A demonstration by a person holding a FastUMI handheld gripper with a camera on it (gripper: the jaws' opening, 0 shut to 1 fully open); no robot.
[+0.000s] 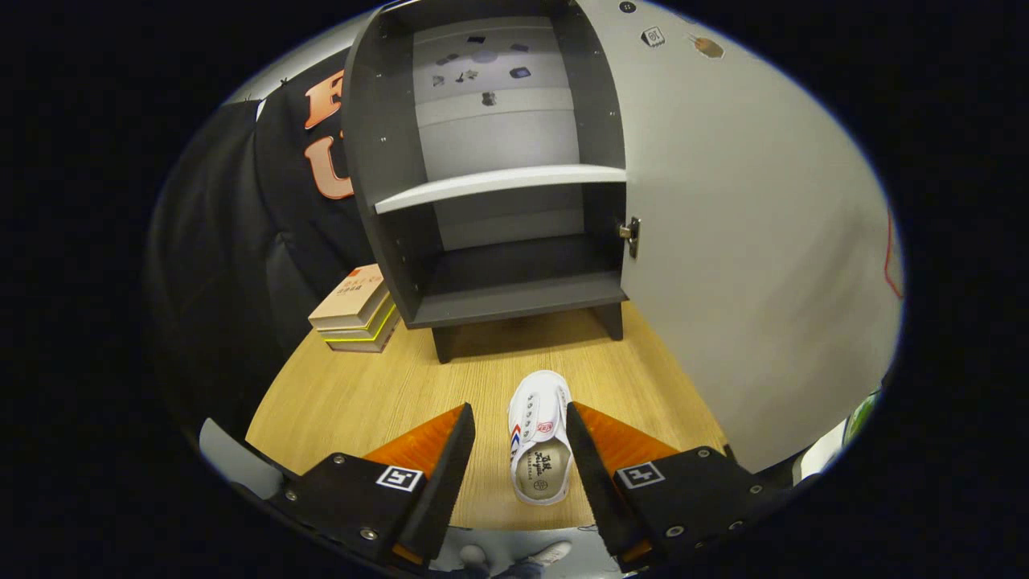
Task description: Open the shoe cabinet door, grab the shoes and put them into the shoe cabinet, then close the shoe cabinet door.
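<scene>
So the shoe cabinet [498, 201] is sitting on the wooden table [362, 394] with its door [748, 241] swung wide open to the right, hinge showing at the edge where the door meets the carcass. Inside there are two compartments split by one pale shelf [498, 185]. Both look bare, upper and lower alike, no shoes in either. The back panel up top has some small dark marks or stickers on it, too small to make out.

The shoe [540, 438], a little white sneaker with laces, is out on the table in front of the cabinet, toe pointing toward it. It lies between the fingers of the gripper [518, 438], closer to the right finger, maybe touching it, hard to tell. The left finger is clearly apart from it, so the gripper is spread wide and not clamping anything.

Off to the left of the cabinet, right beside its side wall, there's a small stack of books [358, 310] on the table.
</scene>
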